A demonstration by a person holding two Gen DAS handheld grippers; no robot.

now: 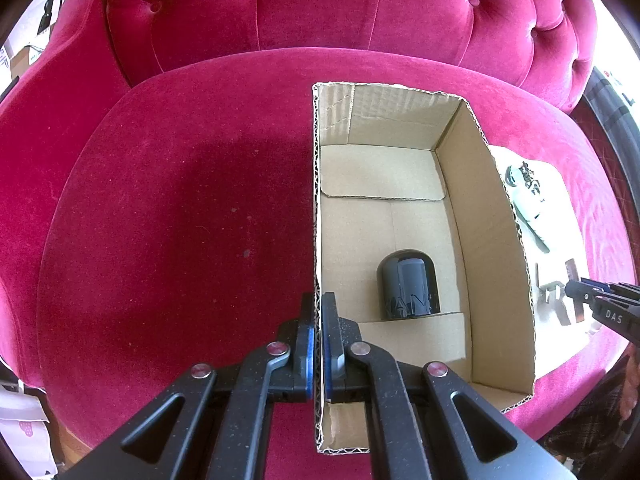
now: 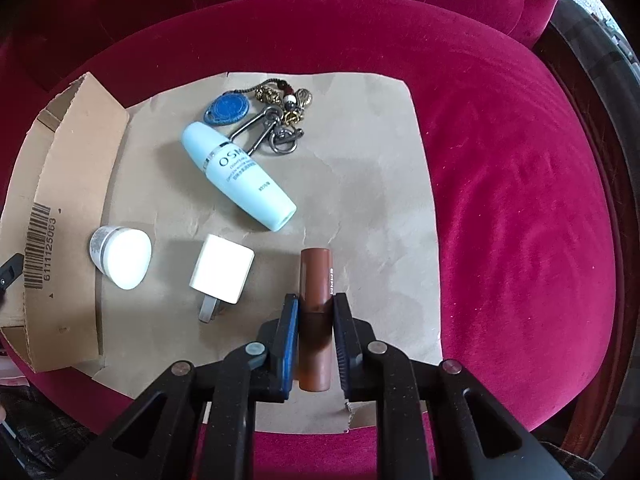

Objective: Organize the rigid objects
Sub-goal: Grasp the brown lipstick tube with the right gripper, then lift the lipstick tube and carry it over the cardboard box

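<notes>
An open cardboard box sits on a red velvet seat, with a black cylindrical jar lying inside. My left gripper is shut on the box's left wall. In the right wrist view, my right gripper is shut on a brown tube lying on brown paper. On the paper also lie a light blue bottle, a white charger plug, a small white jar and a keychain bunch with a blue tag. The box's outer wall stands at the left.
The tufted red seat back rises behind the box. The red cushion extends to the right of the paper. The right gripper's tip shows at the right edge of the left wrist view, beyond the box.
</notes>
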